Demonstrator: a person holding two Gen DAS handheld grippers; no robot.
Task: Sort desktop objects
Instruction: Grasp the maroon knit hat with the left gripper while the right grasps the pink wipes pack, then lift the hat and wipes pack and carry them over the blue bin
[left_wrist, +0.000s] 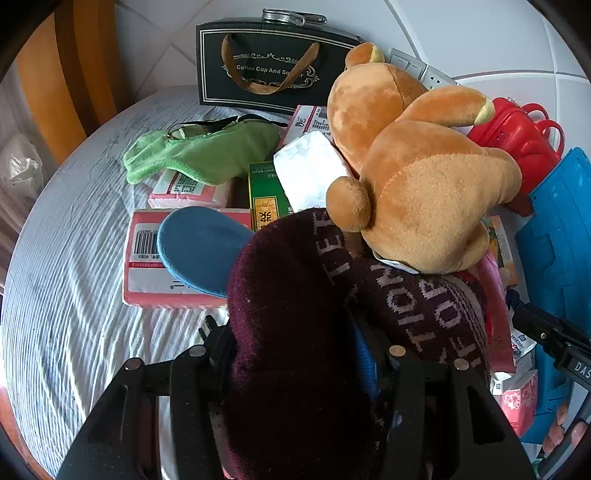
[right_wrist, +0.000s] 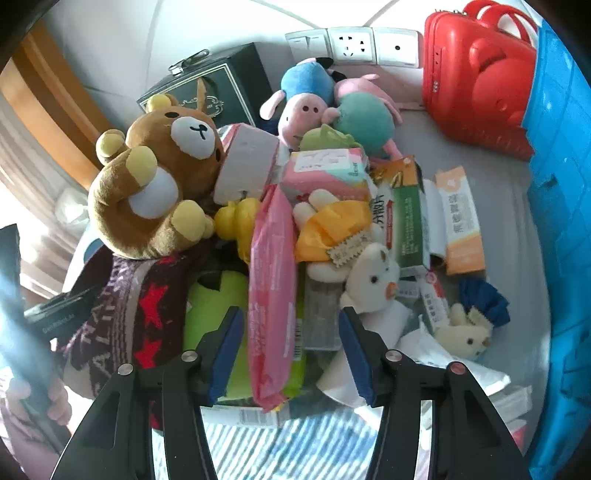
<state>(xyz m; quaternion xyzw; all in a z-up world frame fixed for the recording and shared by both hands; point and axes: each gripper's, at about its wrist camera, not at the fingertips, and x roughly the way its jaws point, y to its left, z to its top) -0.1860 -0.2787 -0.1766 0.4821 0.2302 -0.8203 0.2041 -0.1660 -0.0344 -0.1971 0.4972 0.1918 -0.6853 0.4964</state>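
My left gripper is shut on a dark maroon knitted scarf with pale lettering; the cloth bulges between and over the fingers. A brown plush bear lies on the scarf just ahead. The right wrist view shows the same bear face-on atop the scarf at the left. My right gripper is open, its blue pads either side of a pink wipes pack that stands on edge over a lime green item. It touches neither pad.
On the striped cloth lie pink tissue packs, a blue insole, a green cloth and a dark gift box. A red case and blue bin stand right. Small plush toys and medicine boxes crowd the pile.
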